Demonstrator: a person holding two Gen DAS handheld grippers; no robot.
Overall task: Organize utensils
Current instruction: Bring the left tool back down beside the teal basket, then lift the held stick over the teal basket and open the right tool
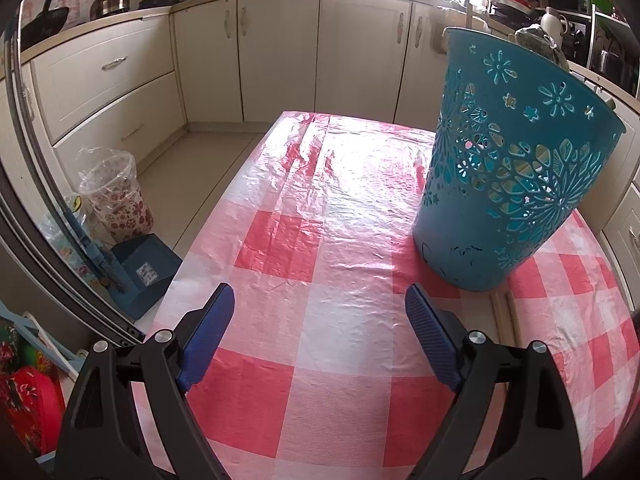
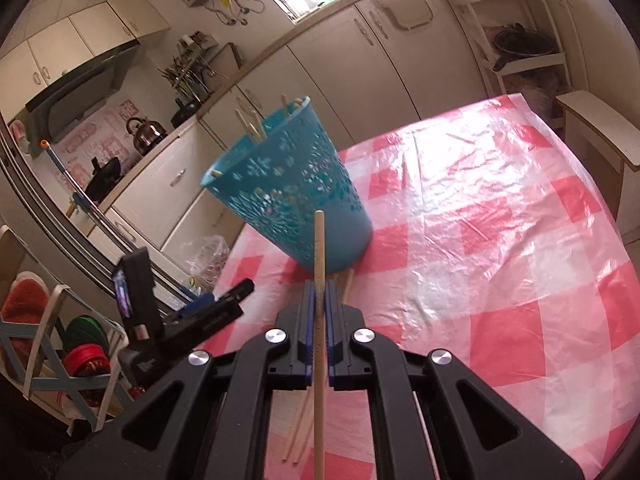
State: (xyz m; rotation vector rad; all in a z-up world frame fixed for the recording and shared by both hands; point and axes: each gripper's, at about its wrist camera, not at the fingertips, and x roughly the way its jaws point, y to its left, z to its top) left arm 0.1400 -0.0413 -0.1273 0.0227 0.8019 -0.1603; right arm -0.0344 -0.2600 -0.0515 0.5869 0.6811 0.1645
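Several pale wooden chopsticks already stand in the teal plastic basket (image 2: 292, 196), a tapered tub pierced with flower cutouts, at 12 o'clock on the glossy red-and-white checked tablecloth (image 2: 500, 280). The right gripper (image 2: 319, 292) pinches one smooth round chopstick (image 2: 319, 248) between its ribbed blue pads. More loose chopsticks (image 2: 300, 432) lie beneath it, at 6 o'clock, apparently unsorted. The left gripper (image 1: 320, 304) is spread wide and empty.

The left wrist camera looks down its fingers over the near edge of the table (image 1: 280, 360) toward the far cabinets, close to the basket (image 1: 520, 184). The right one, tilted, looks from further back. Both share the basket (image 2: 292, 196) and table (image 2: 500, 280).
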